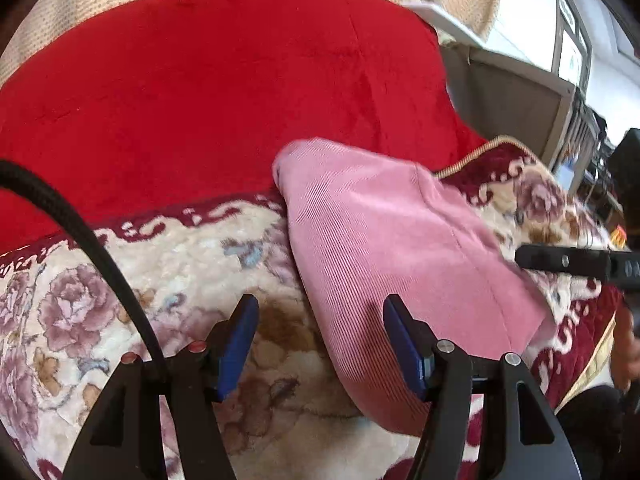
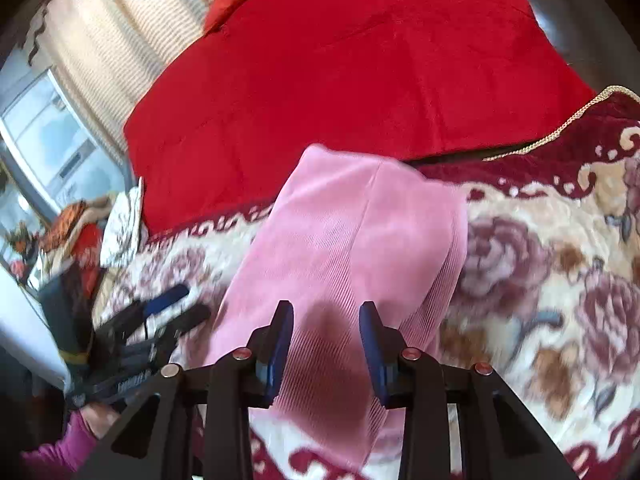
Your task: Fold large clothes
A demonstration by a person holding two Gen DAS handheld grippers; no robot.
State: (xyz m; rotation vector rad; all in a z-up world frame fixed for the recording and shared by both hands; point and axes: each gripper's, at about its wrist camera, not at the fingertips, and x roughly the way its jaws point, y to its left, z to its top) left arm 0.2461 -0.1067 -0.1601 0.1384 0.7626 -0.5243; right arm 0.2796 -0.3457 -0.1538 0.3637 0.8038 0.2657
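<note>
A pink ribbed garment (image 1: 392,248) lies folded into a long strip on a floral blanket (image 1: 100,292). My left gripper (image 1: 320,338) hovers at the strip's near left edge. Its blue pads (image 1: 240,344) stand wide apart and the cloth lies loose beneath them, so it is open. In the right wrist view the pink garment (image 2: 340,232) runs away from me, and my right gripper (image 2: 326,340) sits over its near end, pads apart, casting a shadow on flat cloth, nothing pinched. The left gripper (image 2: 180,306) appears blurred at the left, beside the strip. One right gripper finger (image 1: 560,262) reaches in over the garment's right edge.
A bright red quilt (image 1: 220,80) covers the far half of the bed, behind the floral blanket (image 2: 540,264). Beige curtains (image 2: 120,32) and a window (image 2: 48,136) lie beyond. Cluttered items (image 2: 72,232) sit off the bed's left side. A black cable (image 1: 80,232) crosses the left wrist view.
</note>
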